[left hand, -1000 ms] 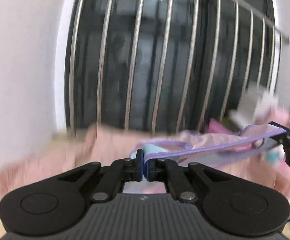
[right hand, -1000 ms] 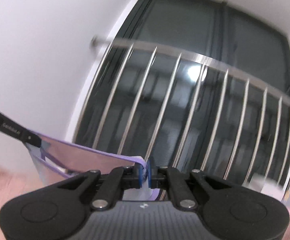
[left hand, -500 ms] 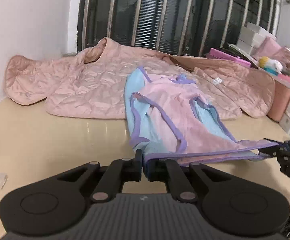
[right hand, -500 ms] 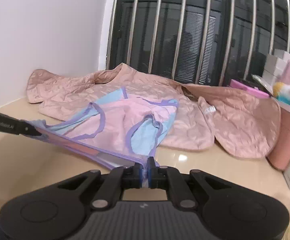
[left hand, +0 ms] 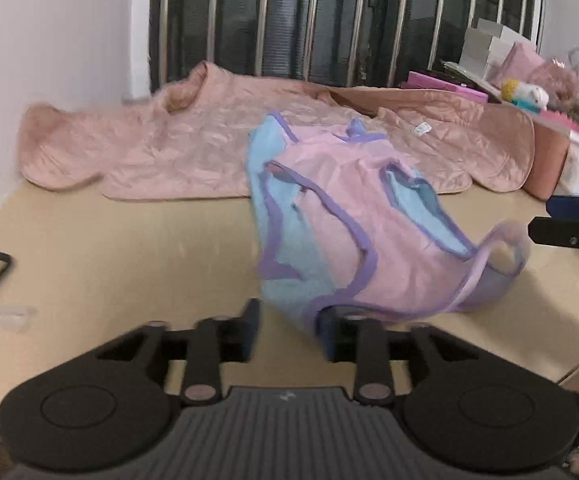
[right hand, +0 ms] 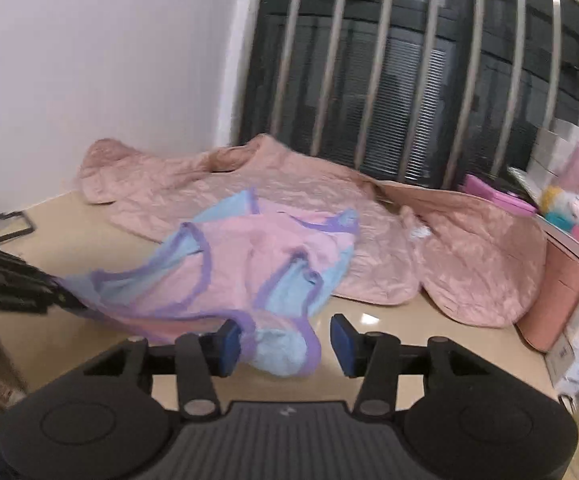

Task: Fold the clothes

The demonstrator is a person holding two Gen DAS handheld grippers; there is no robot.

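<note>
Both grippers are spread and hold nothing. The left gripper sits at six o'clock, the pink-and-blue garment just past its fingertips. The garment lies on the bench, its far end overlapping the pink quilted jacket. The right gripper frames its near hem.

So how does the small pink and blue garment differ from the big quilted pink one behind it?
The small garment is pink and blue with purple trim; the quilted garment is plain pink. The small one is far smaller, rumpled, nearest the open left gripper and right gripper; the quilted one lies by the window bars. The two overlap on the table.
</note>
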